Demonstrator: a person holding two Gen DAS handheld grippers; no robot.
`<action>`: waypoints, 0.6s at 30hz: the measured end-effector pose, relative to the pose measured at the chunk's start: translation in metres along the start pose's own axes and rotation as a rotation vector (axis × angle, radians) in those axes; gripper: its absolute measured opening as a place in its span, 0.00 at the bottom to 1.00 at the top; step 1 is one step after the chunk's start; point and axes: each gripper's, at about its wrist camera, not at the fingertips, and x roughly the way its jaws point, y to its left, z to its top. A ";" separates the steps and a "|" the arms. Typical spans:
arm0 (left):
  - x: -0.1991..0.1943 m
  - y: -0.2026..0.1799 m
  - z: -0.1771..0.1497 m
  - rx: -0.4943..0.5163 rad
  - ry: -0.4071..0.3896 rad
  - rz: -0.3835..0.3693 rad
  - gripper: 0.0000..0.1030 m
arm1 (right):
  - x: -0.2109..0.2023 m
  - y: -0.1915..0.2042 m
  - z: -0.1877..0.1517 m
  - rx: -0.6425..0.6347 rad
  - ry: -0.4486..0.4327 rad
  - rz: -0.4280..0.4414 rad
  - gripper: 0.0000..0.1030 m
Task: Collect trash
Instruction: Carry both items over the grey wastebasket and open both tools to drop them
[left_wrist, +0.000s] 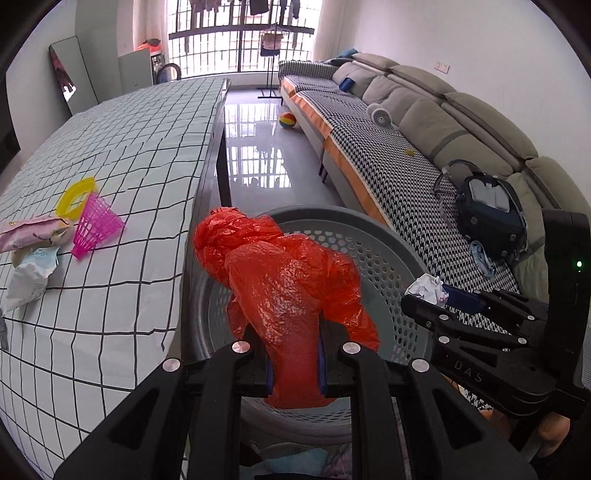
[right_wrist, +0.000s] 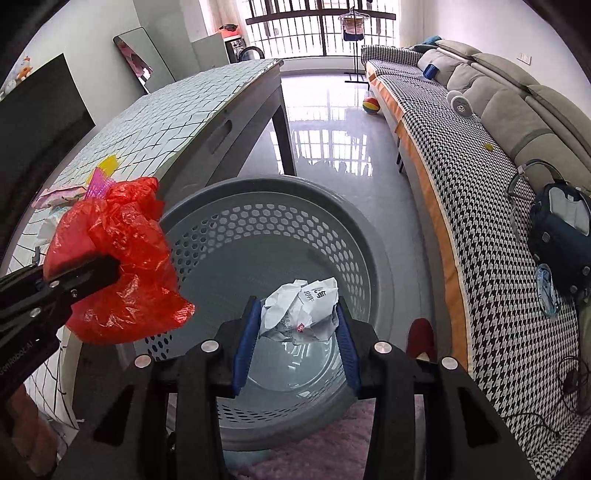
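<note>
While both grippers hang over the round grey basket (right_wrist: 192, 236), each one carries a piece of trash. The left gripper (left_wrist: 295, 373) has its blue-padded fingers closed narrow on a red plastic bag (left_wrist: 280, 280). This bag is thin, glossy and heavily crinkled, bunched into a lumpy wad with one lobe rising toward the table edge and loose flaps hanging down on either side of the fingers. From the right wrist view the same bag sits at the basket's left rim, partly over the gap between basket and table. The right gripper (right_wrist: 295, 332) pinches a crumpled ball of white paper (right_wrist: 301, 308) between its blue pads (right_wrist: 243, 332); the paper is creased into sharp folds, shows black printed characters and a small red mark, and is held above the basket's smooth, pale floor. The basket wall is perforated with hexagonal holes below a solid rim.

On the table, which is covered by a pale checked cloth (left_wrist: 129, 147), more litter lies near the left edge: a pink plastic shuttlecock (left_wrist: 94, 227) on its side, a yellow ring (left_wrist: 75, 197) touching it from behind, a pink snack wrapper (left_wrist: 33, 230) and a white torn packet (left_wrist: 31, 275) beside them. A houndstooth-covered sofa (left_wrist: 369, 147) runs along the right wall with a dark backpack (left_wrist: 491, 218) on it.
</note>
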 end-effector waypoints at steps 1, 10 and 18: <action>0.001 -0.001 0.000 0.002 0.003 0.003 0.16 | 0.000 -0.001 0.000 0.001 -0.002 0.004 0.38; -0.006 -0.003 0.002 -0.002 -0.035 0.053 0.64 | -0.007 -0.006 -0.002 0.009 -0.057 0.019 0.64; -0.006 0.000 -0.002 -0.020 -0.030 0.084 0.68 | -0.004 -0.010 -0.006 0.018 -0.045 0.024 0.64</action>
